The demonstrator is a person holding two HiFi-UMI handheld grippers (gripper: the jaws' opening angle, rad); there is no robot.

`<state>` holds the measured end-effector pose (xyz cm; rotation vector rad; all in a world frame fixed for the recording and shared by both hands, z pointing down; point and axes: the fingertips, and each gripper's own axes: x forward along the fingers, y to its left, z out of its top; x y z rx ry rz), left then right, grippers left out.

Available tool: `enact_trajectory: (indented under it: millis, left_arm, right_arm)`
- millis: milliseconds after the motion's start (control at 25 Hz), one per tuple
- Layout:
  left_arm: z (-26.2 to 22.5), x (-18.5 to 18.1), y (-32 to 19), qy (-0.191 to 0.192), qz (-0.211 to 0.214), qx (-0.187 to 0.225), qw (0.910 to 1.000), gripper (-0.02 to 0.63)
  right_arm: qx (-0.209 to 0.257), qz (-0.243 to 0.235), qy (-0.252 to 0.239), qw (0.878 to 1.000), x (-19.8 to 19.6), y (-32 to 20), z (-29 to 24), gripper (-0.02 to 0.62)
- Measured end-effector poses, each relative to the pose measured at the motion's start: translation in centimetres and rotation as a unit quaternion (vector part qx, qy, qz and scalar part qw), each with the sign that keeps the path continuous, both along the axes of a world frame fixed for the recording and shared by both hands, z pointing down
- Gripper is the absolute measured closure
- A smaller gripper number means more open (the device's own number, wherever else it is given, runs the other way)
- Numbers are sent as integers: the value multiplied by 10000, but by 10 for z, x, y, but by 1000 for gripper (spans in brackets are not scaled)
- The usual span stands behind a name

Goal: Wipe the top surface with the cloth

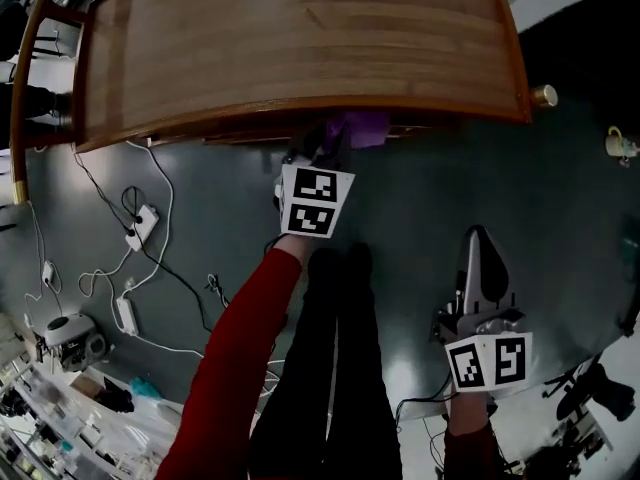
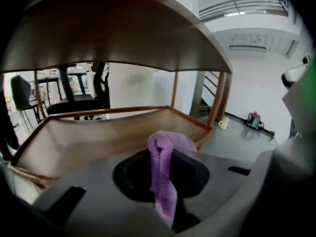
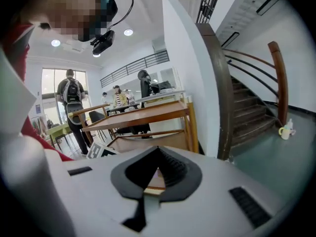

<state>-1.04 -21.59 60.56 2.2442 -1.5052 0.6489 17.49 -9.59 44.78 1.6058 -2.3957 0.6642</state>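
Note:
The wooden table's top surface (image 1: 300,38) fills the upper part of the head view. My left gripper (image 1: 335,140) reaches under its near edge, shut on a purple cloth (image 1: 366,128). In the left gripper view the cloth (image 2: 162,177) hangs folded between the jaws of the left gripper (image 2: 160,168), below the underside of the top (image 2: 113,38) and above a lower shelf (image 2: 98,137). My right gripper (image 1: 478,238) hangs low over the floor at the right, away from the table. Its jaws meet with nothing held (image 3: 158,154), and it faces the table (image 3: 143,117) from the side.
Cables and power strips (image 1: 140,228) lie on the dark floor at the left. A mug (image 1: 620,146) stands on the floor at the right. Office chairs (image 2: 74,93) stand beyond the shelf. A white pillar (image 3: 185,73), a staircase (image 3: 252,112) and standing people (image 3: 69,98) are nearby.

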Motion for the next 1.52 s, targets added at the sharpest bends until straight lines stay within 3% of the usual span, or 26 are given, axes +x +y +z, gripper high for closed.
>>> enact_trajectory:
  millis: [160, 320, 480, 680, 760, 840, 960, 1080, 1200, 1280, 1400, 1520]
  left_arm:
    - [-8, -142, 21, -438, -859, -21, 9953, 549]
    - [-11, -245, 46, -826, -1707, -31, 9818, 549]
    - [-17, -304, 62, -1026, -2197, -59, 9701, 549]
    - [-20, -328, 71, -1258, -2378, -64, 9631, 549]
    - [-28, -307, 74, -1103, -2161, 177, 9700, 549]
    - [-41, -254, 81, -586, -1665, 466, 9832, 549]
    - [-47, -139, 97, 390, -647, 582, 9954, 549]
    - [-15, -20, 104, 1011, 296, 307, 9940, 549]
    - [28, 71, 90, 1161, 1030, 217, 9876, 549]
    - [52, 111, 73, 1208, 1284, 260, 9840, 549]
    - [97, 144, 52, 1060, 1541, 302, 9819, 549]
    - [150, 155, 25, 678, 1718, 305, 9823, 549]
  right_arm:
    - [125, -679, -67, 9976, -68, -21, -1, 583]
    - [138, -1360, -125, 9905, -129, -30, 16, 583]
    - [4, -1818, -141, 9832, -172, -20, 33, 583]
    - [-33, -1909, -81, 9816, -182, -9, 40, 583]
    - [-63, -1763, -45, 9843, -174, -4, 42, 583]
    - [-94, -1574, 29, 9875, -160, 2, 44, 583]
    - [-94, -1239, 141, 9921, -130, 8, 47, 583]
    - [-10, -895, 269, 9956, -87, 9, 57, 583]
    - [230, -552, 405, 9974, -43, 2, 76, 583]
    - [406, -378, 458, 9974, -19, -4, 92, 583]
    - [537, -227, 445, 9973, 8, -7, 126, 583]
    - [732, -67, 384, 9966, 29, -18, 163, 583]
